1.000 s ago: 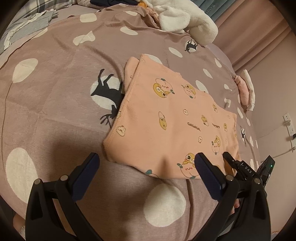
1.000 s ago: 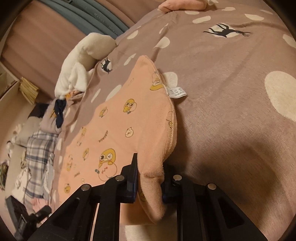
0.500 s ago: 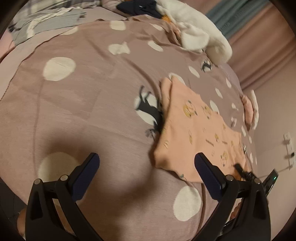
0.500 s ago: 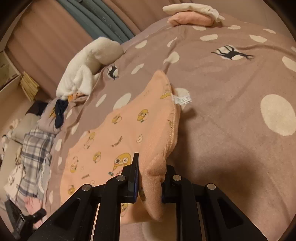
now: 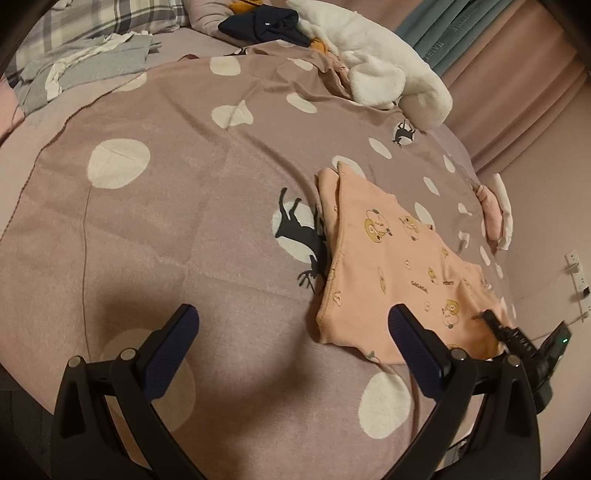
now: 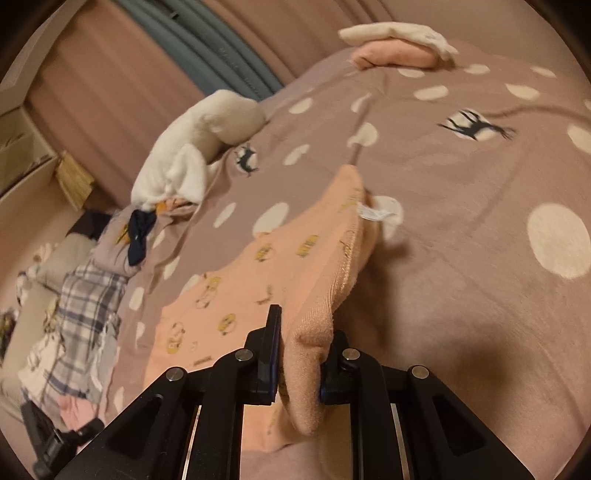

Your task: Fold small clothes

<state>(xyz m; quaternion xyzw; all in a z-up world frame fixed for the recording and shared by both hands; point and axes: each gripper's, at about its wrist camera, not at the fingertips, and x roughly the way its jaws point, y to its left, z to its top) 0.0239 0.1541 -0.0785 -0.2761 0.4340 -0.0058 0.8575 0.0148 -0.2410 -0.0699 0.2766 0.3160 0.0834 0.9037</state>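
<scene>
A peach garment [image 5: 391, 266] printed with yellow cartoon animals lies folded on the mauve dotted blanket [image 5: 177, 206], right of centre in the left wrist view. My left gripper [image 5: 291, 343] is open and empty, above the blanket to the garment's left. My right gripper [image 6: 299, 354] is shut on the garment's near edge [image 6: 306, 317] and lifts it off the blanket; a white label [image 6: 369, 212] shows on the raised side. The right gripper also shows in the left wrist view [image 5: 524, 343] at the garment's right corner.
A white plush pile [image 5: 380, 70] and dark clothes [image 5: 262, 22] lie at the bed's far end. Plaid and grey clothes [image 5: 92, 62] sit at the far left. A folded pink and white stack [image 6: 399, 48] rests near the bed's edge. Curtains [image 6: 207, 48] hang behind.
My left gripper has pulled back and left, away from the garment. My right gripper has raised the held edge higher, and the fold stands more upright.
</scene>
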